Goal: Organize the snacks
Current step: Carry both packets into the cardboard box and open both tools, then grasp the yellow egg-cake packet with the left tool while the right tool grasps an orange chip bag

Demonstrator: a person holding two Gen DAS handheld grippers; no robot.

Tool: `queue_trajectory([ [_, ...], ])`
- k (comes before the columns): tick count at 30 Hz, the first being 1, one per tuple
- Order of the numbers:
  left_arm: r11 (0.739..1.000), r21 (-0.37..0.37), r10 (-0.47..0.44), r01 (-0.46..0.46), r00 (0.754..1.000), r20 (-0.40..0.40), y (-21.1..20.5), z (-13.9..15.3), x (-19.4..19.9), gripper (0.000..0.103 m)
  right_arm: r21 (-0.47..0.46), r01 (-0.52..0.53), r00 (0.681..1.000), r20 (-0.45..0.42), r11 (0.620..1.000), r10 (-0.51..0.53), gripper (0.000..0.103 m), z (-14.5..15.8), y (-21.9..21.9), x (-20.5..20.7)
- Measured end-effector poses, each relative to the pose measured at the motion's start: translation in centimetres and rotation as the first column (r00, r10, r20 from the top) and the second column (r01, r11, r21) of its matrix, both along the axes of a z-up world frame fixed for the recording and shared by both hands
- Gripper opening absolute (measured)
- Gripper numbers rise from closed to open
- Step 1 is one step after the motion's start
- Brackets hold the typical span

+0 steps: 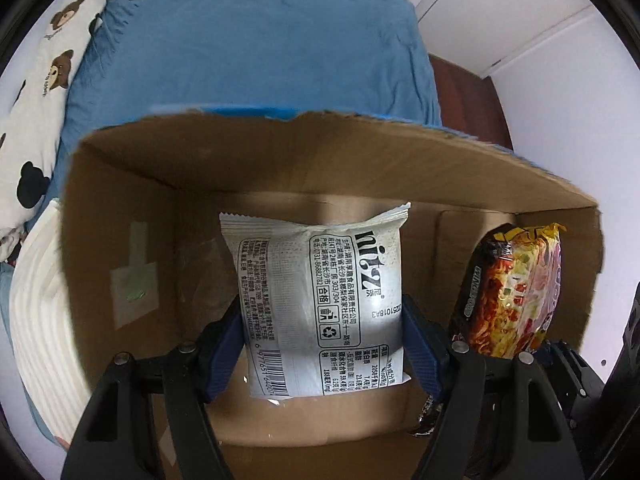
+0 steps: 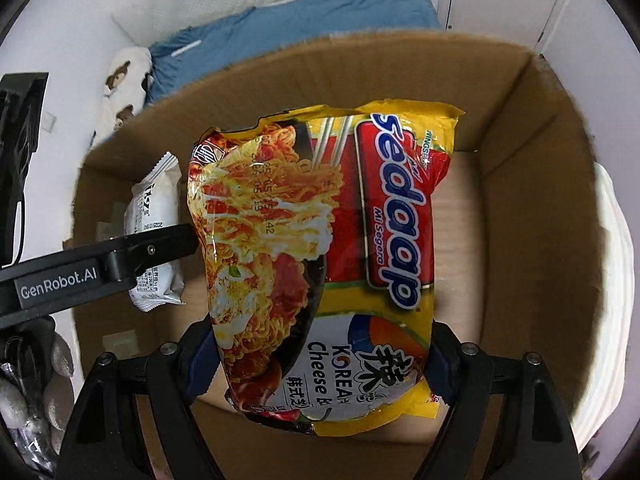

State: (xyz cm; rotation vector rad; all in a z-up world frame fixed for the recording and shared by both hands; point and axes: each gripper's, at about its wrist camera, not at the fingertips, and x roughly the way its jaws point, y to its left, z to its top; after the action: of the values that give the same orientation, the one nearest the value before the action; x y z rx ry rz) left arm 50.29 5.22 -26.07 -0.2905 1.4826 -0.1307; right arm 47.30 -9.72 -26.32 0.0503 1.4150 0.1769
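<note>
Left gripper [image 1: 322, 344] clamped a white snack packet [image 1: 316, 304] by its sides, blue pads [image 1: 420, 348] pressed into the puffed foil. The packet hung inside an open cardboard box [image 1: 120, 208], above its floor. Only the left wrist view showed the packet's printed back: black text, barcode, recycling mark, crimped top seam. It also showed pale tape patches on the box's left inner wall, and the noodle pack [image 1: 516, 292] edge-on at the right.

Right gripper [image 2: 320, 360] held the Sedaap noodle pack [image 2: 320, 264] at its lower end, pads squeezing both sides of the glossy plastic. The pack was inside the same cardboard box [image 2: 560, 200], over the floor. Only the right wrist view gave the pack's front: yellow and red wrapper, noodle photo, "Korean Cheese" lettering, crinkled film with glare. It also caught the white packet [image 2: 156, 216] from the side, with the other gripper's black arm marked GenRobot.AI [image 2: 100, 268] crossing it, and a gloved hand [image 2: 36, 384] at the lower left.

Box: brown corrugated, rough torn rim, matte. A blue wrinkled sheet [image 1: 260, 48] lay beyond it, with a bear-print fabric [image 1: 40, 100] at left and a ribbed white item [image 1: 44, 312] beside the box.
</note>
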Motion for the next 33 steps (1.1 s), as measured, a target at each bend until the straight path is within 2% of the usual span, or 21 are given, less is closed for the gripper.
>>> queue_trajectory([
  [4, 0.999, 0.044, -0.001, 0.002, 1.000, -0.017, -0.6, -1.0, 0.5, 0.071, -0.016, -0.004, 1.000, -0.031, 1.000, 0.003, 0.085, -2.0, 0.1, 1.3],
  [7, 0.999, 0.032, -0.003, 0.004, 1.000, -0.028, -1.2, -1.4, 0.7, 0.071, -0.014, -0.005, 0.999, -0.047, 1.000, 0.005, 0.085, -2.9, 0.5, 2.3],
  [9, 0.999, 0.041, -0.002, 0.002, 1.000, -0.017, -1.3, -1.3, 0.8, 0.073, -0.013, -0.019, 0.997, -0.070, 1.000, 0.018, 0.086, -3.0, 0.2, 1.0],
  [11, 0.997, 0.070, -0.013, 0.013, 1.000, 0.001, -1.4, -1.0, 0.6, 0.083, -0.030, -0.011, 0.997, -0.081, 0.999, 0.008, 0.090, -3.4, 0.2, 1.1],
  [12, 0.996, 0.088, -0.019, 0.018, 1.000, 0.006, -1.5, -0.9, 0.6, 0.095, -0.036, -0.010, 0.997, -0.081, 0.999, 0.007, 0.097, -3.3, 0.6, 1.1],
  [15, 0.996, 0.089, -0.024, 0.022, 0.999, 0.031, -1.6, -0.1, 0.2, 0.097, -0.051, -0.030, 0.998, -0.060, 0.998, 0.027, 0.100, -2.9, 0.4, 1.2],
  [23, 0.998, 0.062, -0.019, 0.013, 0.995, 0.102, -1.4, 2.6, -2.4, 0.097, -0.045, -0.020, 1.000, -0.019, 0.999, 0.019, 0.100, -0.7, -1.0, -0.4],
  [25, 0.998, 0.062, -0.018, 0.009, 0.991, 0.134, -1.3, 3.6, -3.3, 0.097, -0.042, -0.012, 1.000, -0.004, 0.999, 0.012, 0.100, 0.8, -1.1, -1.0],
  [27, 0.996, 0.093, -0.013, -0.006, 0.981, 0.195, -1.2, 5.4, -4.7, 0.097, -0.045, -0.001, 1.000, 0.024, 0.999, 0.003, 0.100, 2.5, -1.5, -1.8],
  [33, 0.991, 0.126, -0.006, -0.034, 0.953, 0.302, -0.5, 8.8, -8.7, 0.097, -0.080, 0.018, 0.989, 0.148, 0.997, -0.006, 0.100, 7.3, -2.5, -5.5],
])
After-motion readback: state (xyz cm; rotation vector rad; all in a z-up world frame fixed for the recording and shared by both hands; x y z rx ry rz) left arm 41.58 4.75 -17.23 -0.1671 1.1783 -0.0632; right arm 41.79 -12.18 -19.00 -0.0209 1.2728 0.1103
